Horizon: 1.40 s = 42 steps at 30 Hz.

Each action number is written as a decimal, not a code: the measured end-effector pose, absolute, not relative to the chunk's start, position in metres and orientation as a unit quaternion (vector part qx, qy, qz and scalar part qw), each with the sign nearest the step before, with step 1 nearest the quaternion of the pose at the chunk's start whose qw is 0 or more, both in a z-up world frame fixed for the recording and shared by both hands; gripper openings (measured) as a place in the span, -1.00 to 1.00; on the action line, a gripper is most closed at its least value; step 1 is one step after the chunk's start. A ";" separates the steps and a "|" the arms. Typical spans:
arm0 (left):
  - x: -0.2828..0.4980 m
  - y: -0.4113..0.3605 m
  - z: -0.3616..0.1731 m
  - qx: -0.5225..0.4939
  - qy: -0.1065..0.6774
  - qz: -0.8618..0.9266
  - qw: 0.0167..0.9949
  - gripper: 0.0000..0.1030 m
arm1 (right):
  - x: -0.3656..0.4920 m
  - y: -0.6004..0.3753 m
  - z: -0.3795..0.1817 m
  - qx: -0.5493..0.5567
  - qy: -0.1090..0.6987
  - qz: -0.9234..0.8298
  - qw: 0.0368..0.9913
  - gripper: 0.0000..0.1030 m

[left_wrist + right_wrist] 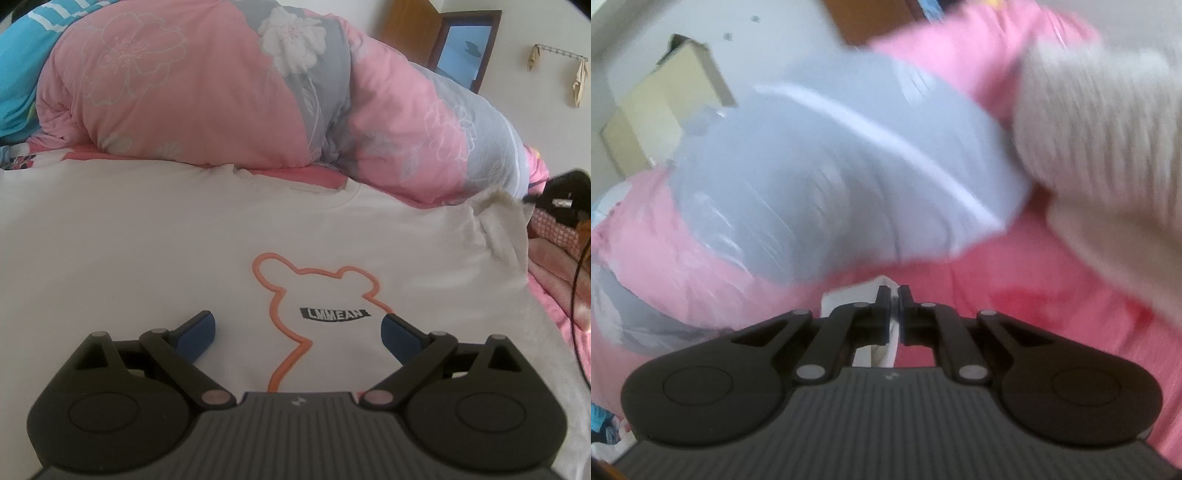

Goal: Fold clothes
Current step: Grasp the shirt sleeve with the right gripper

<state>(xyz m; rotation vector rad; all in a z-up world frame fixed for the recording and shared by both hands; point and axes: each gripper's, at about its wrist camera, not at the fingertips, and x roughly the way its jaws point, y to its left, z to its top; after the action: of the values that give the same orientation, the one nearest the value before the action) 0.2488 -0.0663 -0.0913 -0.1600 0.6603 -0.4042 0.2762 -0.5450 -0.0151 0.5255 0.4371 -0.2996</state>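
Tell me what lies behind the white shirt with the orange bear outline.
Behind the white shirt a strip of pink sheet shows, then a bunched pink-and-grey floral quilt piled along the bed. What lies under the quilt and beneath the shirt itself is covered.

The white cotton T-shirt (147, 258) lay spread front-up, mostly flat. It had an orange outlined bear shape (284, 317) on the chest with a small black "LMMEAN" label (335, 314) inside the outline. The round neckline (295, 188) pointed toward the puffy pink and grey floral quilt (207, 92) and sat just beside its lower edge. The shoulder on the right side of the left wrist view (495, 218) was bunched and rumpled, lifted a bit off the flat.
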 end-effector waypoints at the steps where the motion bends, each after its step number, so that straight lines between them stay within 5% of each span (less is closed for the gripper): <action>1: 0.249 -0.066 -0.091 -0.079 0.321 -0.197 0.923 0.89 | 0.277 -0.541 -0.008 0.247 0.214 -0.143 0.934 -0.95; 19: 0.250 -0.062 -0.091 -0.092 0.320 -0.202 0.921 0.89 | 0.210 -0.597 -0.056 0.253 0.278 -0.305 0.875 -0.87; 24: 0.250 -0.062 -0.091 -0.091 0.320 -0.201 0.921 0.89 | 0.190 -0.600 -0.053 0.273 0.242 -0.313 0.877 -0.83; 26: 0.251 -0.062 -0.091 -0.091 0.320 -0.201 0.921 0.89 | 0.190 -0.596 -0.045 0.266 0.221 -0.286 0.894 -0.73; 28: 0.250 -0.062 -0.091 -0.090 0.320 -0.200 0.921 0.89 | 0.203 -0.590 -0.040 0.244 0.225 -0.254 0.908 -0.35; 30: 0.250 -0.062 -0.091 -0.090 0.320 -0.200 0.922 0.89 | 0.224 -0.584 -0.039 0.219 0.246 -0.224 0.917 -0.19; 36: 0.250 -0.062 -0.091 -0.088 0.320 -0.200 0.922 0.89 | 0.308 -0.561 -0.062 0.108 0.355 -0.176 0.912 -0.13; 38: 0.250 -0.063 -0.091 -0.088 0.320 -0.199 0.922 0.89 | 0.326 -0.554 -0.073 0.062 0.389 -0.179 0.902 -0.15; 39: 0.250 -0.063 -0.091 -0.088 0.320 -0.199 0.922 0.89 | 0.334 -0.551 -0.078 0.039 0.406 -0.179 0.895 -0.41; 40: 0.249 -0.063 -0.091 -0.088 0.320 -0.199 0.922 0.89 | 0.343 -0.548 -0.083 0.016 0.422 -0.180 0.889 -0.94; 42: 0.249 -0.063 -0.091 -0.088 0.320 -0.199 0.922 0.89 | 0.329 -0.545 -0.073 0.028 0.393 -0.176 0.902 -0.96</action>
<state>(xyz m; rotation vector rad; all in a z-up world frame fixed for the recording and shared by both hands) 0.2493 -0.0632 -0.0910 -0.1806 0.6572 -0.4084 0.3287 -0.5451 -0.0733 0.0571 0.8133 -0.3650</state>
